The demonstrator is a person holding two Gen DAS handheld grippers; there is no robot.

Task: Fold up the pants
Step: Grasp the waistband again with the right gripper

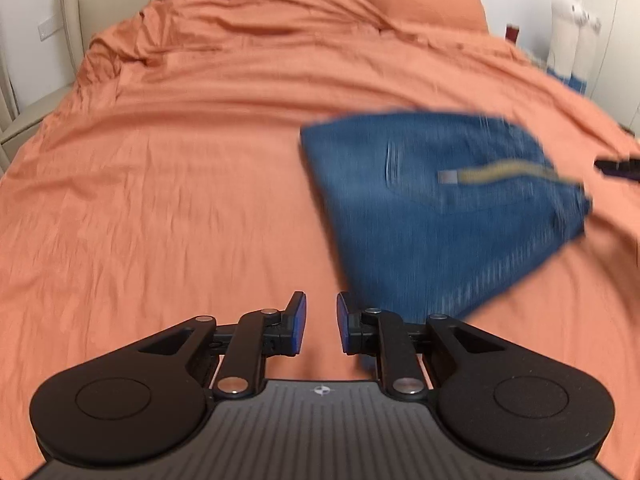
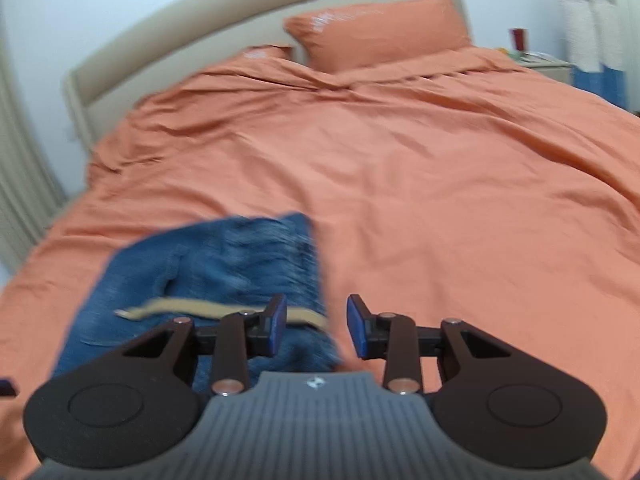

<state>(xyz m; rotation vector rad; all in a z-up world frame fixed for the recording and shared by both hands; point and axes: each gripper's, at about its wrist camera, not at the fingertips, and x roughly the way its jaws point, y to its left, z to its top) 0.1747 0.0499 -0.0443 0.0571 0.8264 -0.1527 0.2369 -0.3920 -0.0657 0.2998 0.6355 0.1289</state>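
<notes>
Folded blue denim pants (image 1: 432, 208) with a tan strip across them lie on the orange bed cover (image 1: 180, 160). In the left wrist view they lie ahead and to the right of my left gripper (image 1: 321, 322), which is open and empty above the cover. In the right wrist view the pants (image 2: 208, 272) lie to the left, under the left finger (image 2: 276, 324) of my right gripper (image 2: 317, 326), which is open and empty. The other gripper's tip shows at the right edge of the left wrist view (image 1: 618, 168). Both views are motion-blurred.
An orange pillow (image 2: 376, 28) leans on the beige headboard (image 2: 240, 12) at the far end. A nightstand (image 2: 544, 66) with small items and a white plush figure (image 2: 584, 12) stand to the right of the bed. White walls lie around.
</notes>
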